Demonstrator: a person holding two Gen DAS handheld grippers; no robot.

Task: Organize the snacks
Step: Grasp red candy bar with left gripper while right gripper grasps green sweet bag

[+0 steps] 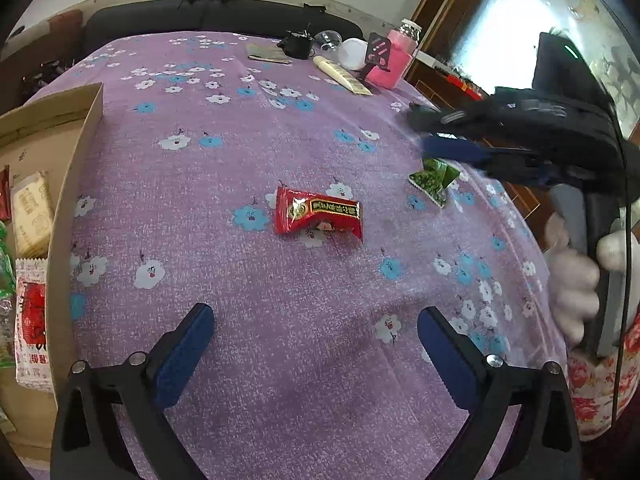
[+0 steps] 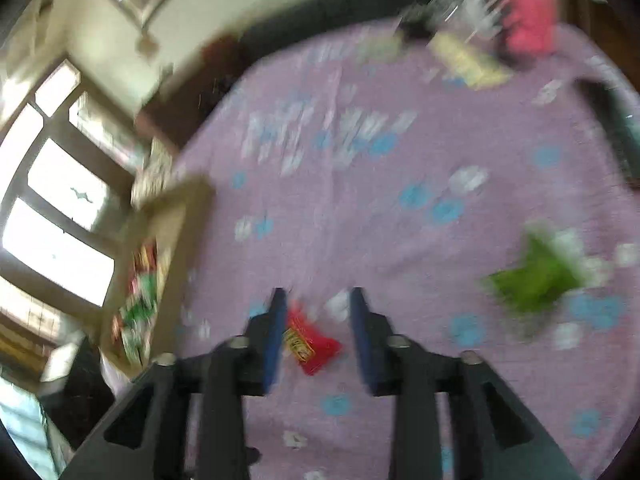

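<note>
Red snack packet [image 1: 318, 216] lies mid-table, well clear of the cardboard box [image 1: 78, 168] at the left edge, so I centre my spread, empty right gripper [image 2: 318, 300] over it while the left gripper [image 1: 316, 320] waits open.

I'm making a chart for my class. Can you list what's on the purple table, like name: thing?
table: purple flowered cloth
red snack: loose, mid table
green snack: loose, right of the red one
box: cardboard, left edge, snacks inside
left gripper: jaws wide open, empty
right gripper: jaws open, red snack in line between them, not gripped
far edge: pink holder, tube
</note>
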